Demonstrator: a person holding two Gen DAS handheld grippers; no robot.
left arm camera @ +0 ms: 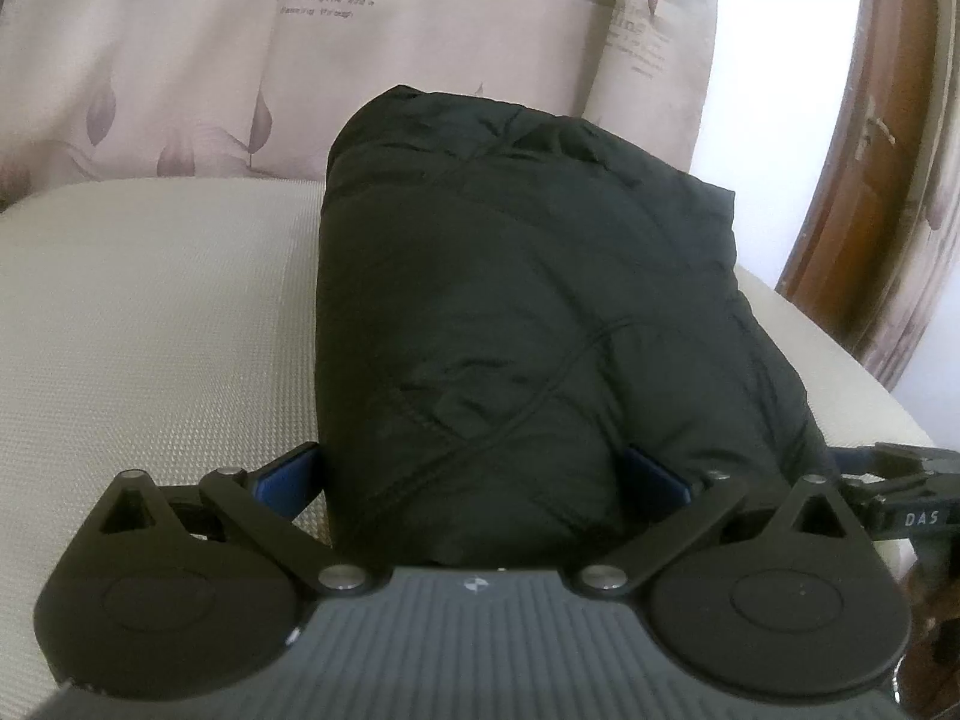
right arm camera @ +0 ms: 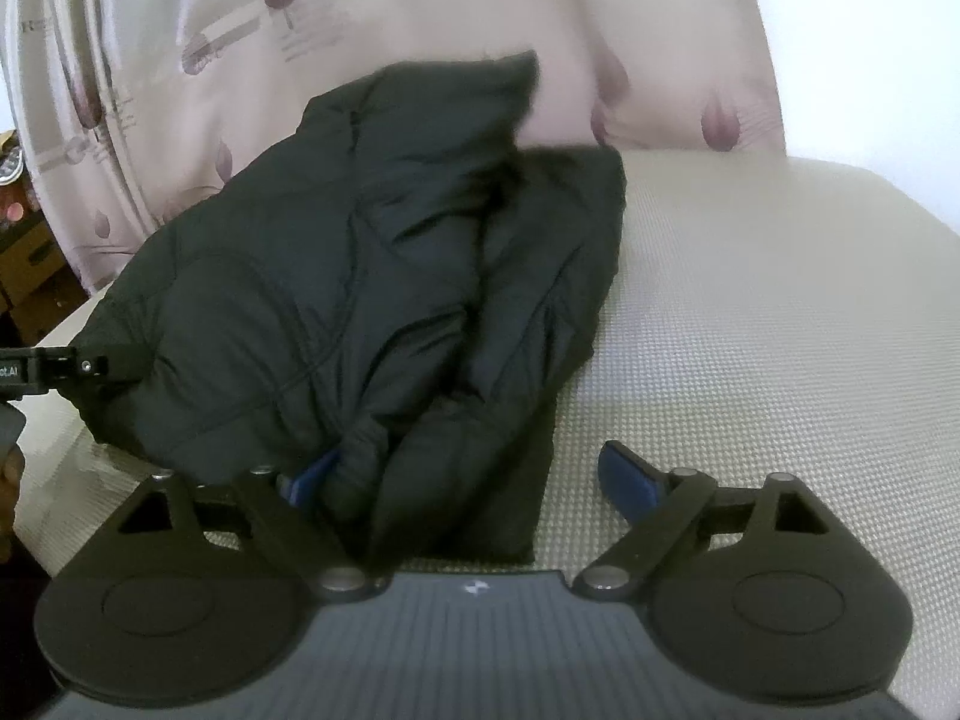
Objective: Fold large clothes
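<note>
The black padded jacket (left arm camera: 516, 330) lies folded into a bundle on the cream cushion (left arm camera: 150, 330). Both grippers, left gripper (left arm camera: 474, 474) and right gripper (right arm camera: 462, 474), straddle the jacket's near edge, fingers spread wide, apparently releasing.

The left gripper (left arm camera: 474, 477) is held spread wide, angled downward, its blue pads (left arm camera: 287, 477) at nine and three o'clock. The right gripper (right arm camera: 468, 474) is likewise spread, pads (right arm camera: 624, 477) unpressed.

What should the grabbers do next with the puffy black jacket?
Probably lift both away. The black jacket already lies folded in a bundle on the cushion, and the right gripper stands open around its near edge, one blue pad clear of the cloth.
</note>
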